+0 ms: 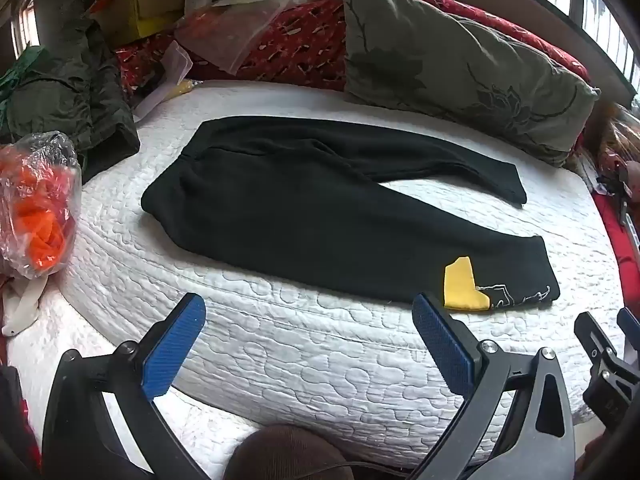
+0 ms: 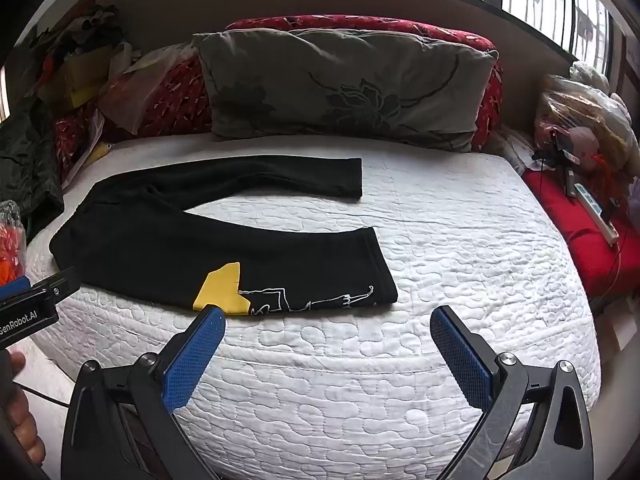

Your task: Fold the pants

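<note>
Pants (image 1: 320,208) lie flat on mattress (image 1: 280,360), legs splayed twd 3 o'clock; my left gripper (image 1: 308,312) & right gripper (image 2: 326,322) both spread, empty, short of fabric — recommend pinching near leg at waistband & hem, then laying it over far leg.

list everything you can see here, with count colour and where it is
pants: 1, black with a yellow patch and white line print, flat on the mattress, legs spread apart
mattress: 1, white quilted, under the pants
pillow: 1, grey-green with a dark flower print, at the far edge of the mattress
red bedding: 1, red patterned, behind the pillow
jacket: 1, dark green, left of the mattress
plastic bag: 1, clear with orange contents, near left
cardboard box: 1, yellow-brown, far left
red cushion: 1, right of the mattress
left gripper: 1, black with blue pads, open, before the mattress
right gripper: 1, same colours, open, near the patch
</note>
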The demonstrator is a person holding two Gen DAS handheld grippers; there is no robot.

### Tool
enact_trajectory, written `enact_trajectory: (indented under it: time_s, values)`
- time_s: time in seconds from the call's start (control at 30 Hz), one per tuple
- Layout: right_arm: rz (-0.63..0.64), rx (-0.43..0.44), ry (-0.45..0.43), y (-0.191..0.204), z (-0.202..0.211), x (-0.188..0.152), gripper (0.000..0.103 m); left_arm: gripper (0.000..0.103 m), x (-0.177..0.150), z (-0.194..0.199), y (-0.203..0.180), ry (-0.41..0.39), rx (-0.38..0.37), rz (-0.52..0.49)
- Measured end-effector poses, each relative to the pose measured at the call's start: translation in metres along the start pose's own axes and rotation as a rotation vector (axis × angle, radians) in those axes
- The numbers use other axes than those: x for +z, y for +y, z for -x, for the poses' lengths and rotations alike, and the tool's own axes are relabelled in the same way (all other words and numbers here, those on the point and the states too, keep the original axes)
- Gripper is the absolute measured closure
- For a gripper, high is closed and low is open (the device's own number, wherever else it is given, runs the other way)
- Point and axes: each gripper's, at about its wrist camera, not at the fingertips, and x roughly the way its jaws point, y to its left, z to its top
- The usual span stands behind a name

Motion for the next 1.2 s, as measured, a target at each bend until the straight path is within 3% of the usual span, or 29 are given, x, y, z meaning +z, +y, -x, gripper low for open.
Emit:
enact_trajectory:
  time_s: [0.37,0.6,1.0,1.2]
  values:
    - [-0.008,0.012,0.008,-0.002,-0.006,-0.005,0.000,0.000,-0.019,-0.011,0.003,0.013,0.012,0.010]
    - [-0.033,0.027,0.018,-0.010,-0.008,-0.007,0.000,0.000,-0.009,-0.009,0.009,0.037,-0.007,0.026]
    - [-0.047,0.042,-0.002,-0.010,-0.003,-0.008,0.000,0.000,-0.009,0.003,0.001,-0.048,0.003,0.007]
    - [-0.053,0.037,-0.036,-0.011,0.003,-0.012,0.000,0.000,-0.018,0.002,-0.001,-0.042,0.001,-0.007]
